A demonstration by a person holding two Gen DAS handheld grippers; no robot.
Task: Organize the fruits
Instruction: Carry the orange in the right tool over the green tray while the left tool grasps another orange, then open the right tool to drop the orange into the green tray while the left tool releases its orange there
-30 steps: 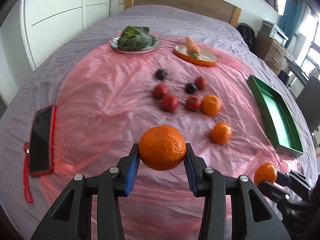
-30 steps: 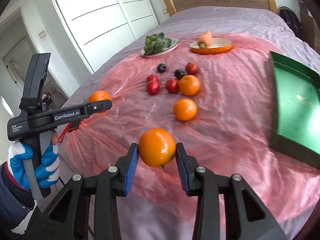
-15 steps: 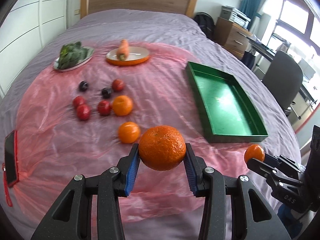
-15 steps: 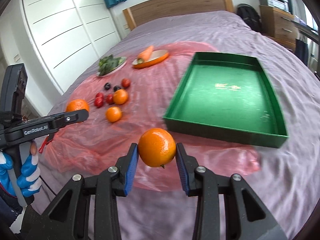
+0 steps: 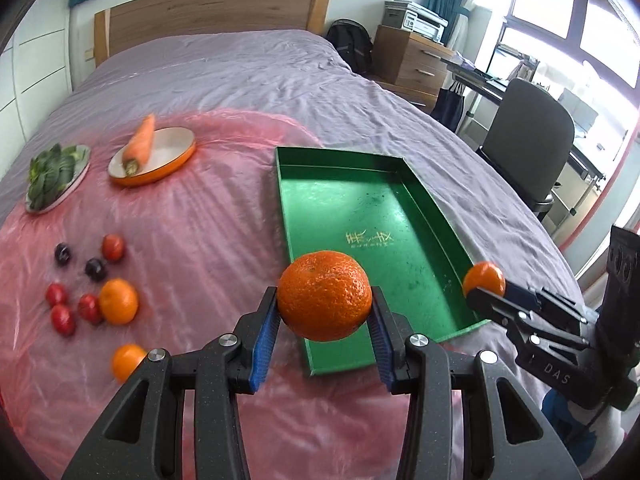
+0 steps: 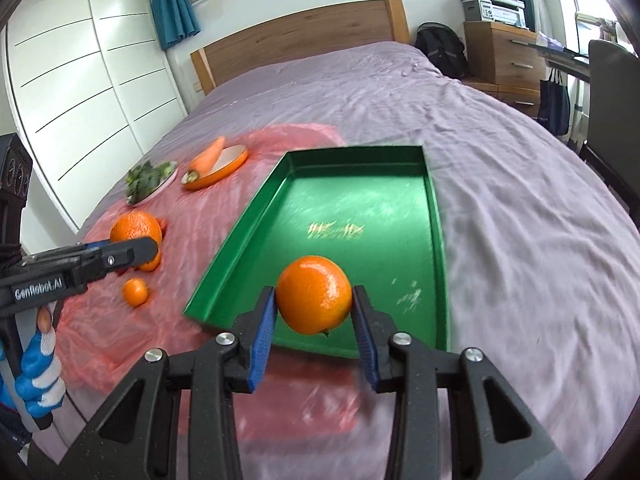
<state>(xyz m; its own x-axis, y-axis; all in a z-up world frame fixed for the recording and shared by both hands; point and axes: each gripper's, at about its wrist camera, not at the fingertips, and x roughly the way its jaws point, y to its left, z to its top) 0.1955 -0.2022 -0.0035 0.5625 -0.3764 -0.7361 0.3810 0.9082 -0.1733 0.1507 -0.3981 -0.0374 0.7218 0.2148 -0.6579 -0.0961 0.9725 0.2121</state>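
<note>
Gripper, left (image 5: pixel 324 334): clamped on a large orange (image 5: pixel 324 295).
Gripper, right (image 6: pixel 314 330): clamped on a smaller orange (image 6: pixel 314 294).
Tray (image 6: pixel 434 216): green, empty, just ahead of both grippers; faint gold writing, unreadable.
Progress: nothing trayed yet; two oranges (image 5: pixel 118 301), small red and dark fruits (image 5: pixel 64 318) left on the bed, leftward.
Labels: "GenRobot.AI" on left gripper; "DAS" on right.
</note>
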